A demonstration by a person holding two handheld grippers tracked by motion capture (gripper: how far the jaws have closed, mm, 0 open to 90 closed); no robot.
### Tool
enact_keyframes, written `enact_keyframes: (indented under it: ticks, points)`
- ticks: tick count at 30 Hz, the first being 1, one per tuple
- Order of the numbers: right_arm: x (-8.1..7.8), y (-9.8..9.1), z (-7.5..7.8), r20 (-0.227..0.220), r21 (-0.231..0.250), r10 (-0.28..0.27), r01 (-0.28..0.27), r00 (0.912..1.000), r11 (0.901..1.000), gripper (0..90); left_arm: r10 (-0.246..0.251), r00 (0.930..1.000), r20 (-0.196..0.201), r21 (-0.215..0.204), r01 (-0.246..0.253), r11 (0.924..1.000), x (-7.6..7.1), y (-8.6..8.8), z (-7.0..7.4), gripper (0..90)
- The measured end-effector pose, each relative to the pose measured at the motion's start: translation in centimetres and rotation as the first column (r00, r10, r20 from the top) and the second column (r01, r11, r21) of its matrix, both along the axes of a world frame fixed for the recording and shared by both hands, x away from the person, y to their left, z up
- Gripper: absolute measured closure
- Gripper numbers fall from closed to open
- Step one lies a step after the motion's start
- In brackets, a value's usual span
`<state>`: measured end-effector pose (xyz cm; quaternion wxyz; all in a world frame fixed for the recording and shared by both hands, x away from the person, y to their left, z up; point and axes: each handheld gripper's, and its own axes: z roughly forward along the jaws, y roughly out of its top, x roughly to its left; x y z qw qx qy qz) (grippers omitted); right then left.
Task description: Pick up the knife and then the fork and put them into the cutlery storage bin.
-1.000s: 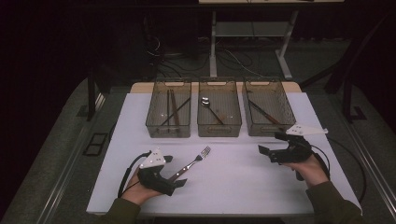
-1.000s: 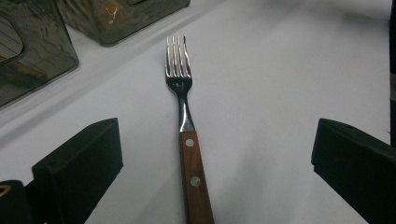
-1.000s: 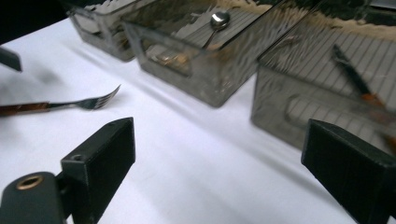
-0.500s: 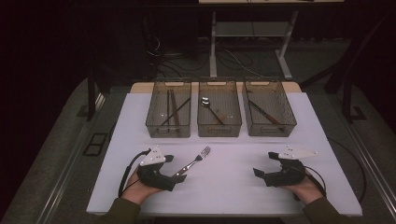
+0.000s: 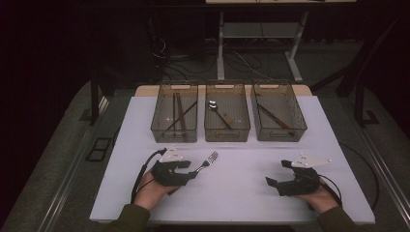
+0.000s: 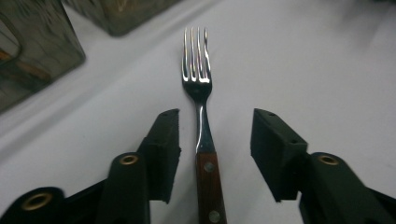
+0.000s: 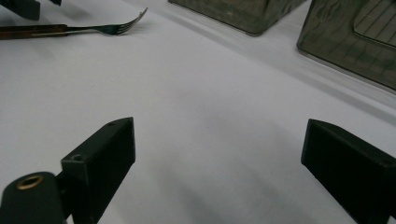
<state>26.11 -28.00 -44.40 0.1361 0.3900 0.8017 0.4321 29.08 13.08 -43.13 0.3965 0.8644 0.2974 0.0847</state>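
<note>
Since the earlier frame, the right gripper [image 5: 270, 182] has come down from mid-right of the high view to the lower right, near the white table's [image 5: 241, 193] front edge, its jaws spread wide with nothing between them. Lower left of centre, the left gripper [image 5: 193, 171] has crept forward along the fork [image 5: 209, 159], and its jaws have just been closing: in the left gripper view they stand narrowed on either side of the wooden handle [image 6: 208, 186], a gap visible at each pad. Tines point toward the three bins [image 5: 227, 133].
</note>
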Motion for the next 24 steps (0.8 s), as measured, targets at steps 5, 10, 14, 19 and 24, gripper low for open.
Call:
enact_keyframes:
  ticks: [5, 10, 14, 19, 24]
  points:
    - [0.0, -0.1, 0.1, 0.008, 0.008, -0.005, 0.005, 1.0, 1.0, 9.8, 0.007, 0.9999, -0.014, 0.037, -0.006, 0.9993, -0.1, -0.1, -0.3, 63.2]
    - [0.0, 0.0, 0.1, 0.01, 0.006, -0.005, 0.005, 0.9999, 1.0, 9.8, 0.029, 0.9992, -0.03, 0.057, -0.027, 0.998, -0.1, -0.2, -0.8, 67.7]
    - [0.1, -0.1, 0.1, 0.012, 0.006, -0.005, 0.005, 0.9999, 1.0, 9.8, 0.022, 0.9992, -0.032, 0.069, -0.019, 0.9975, 0.0, -0.4, -1.1, 69.0]
    - [0.0, 0.0, 0.2, 0.013, 0.009, -0.003, 0.003, 0.9999, 1.0, 9.8, 0.028, 0.9991, -0.032, 0.073, -0.025, 0.997, 0.1, -0.4, -1.5, 72.4]
    - [0.1, 0.0, 0.2, 0.014, 0.007, -0.003, 0.003, 0.9999, 1.0, 9.8, 0.021, 0.9998, 0.008, 0.087, -0.021, 0.996, -0.3, -0.6, -1.7, 73.6]
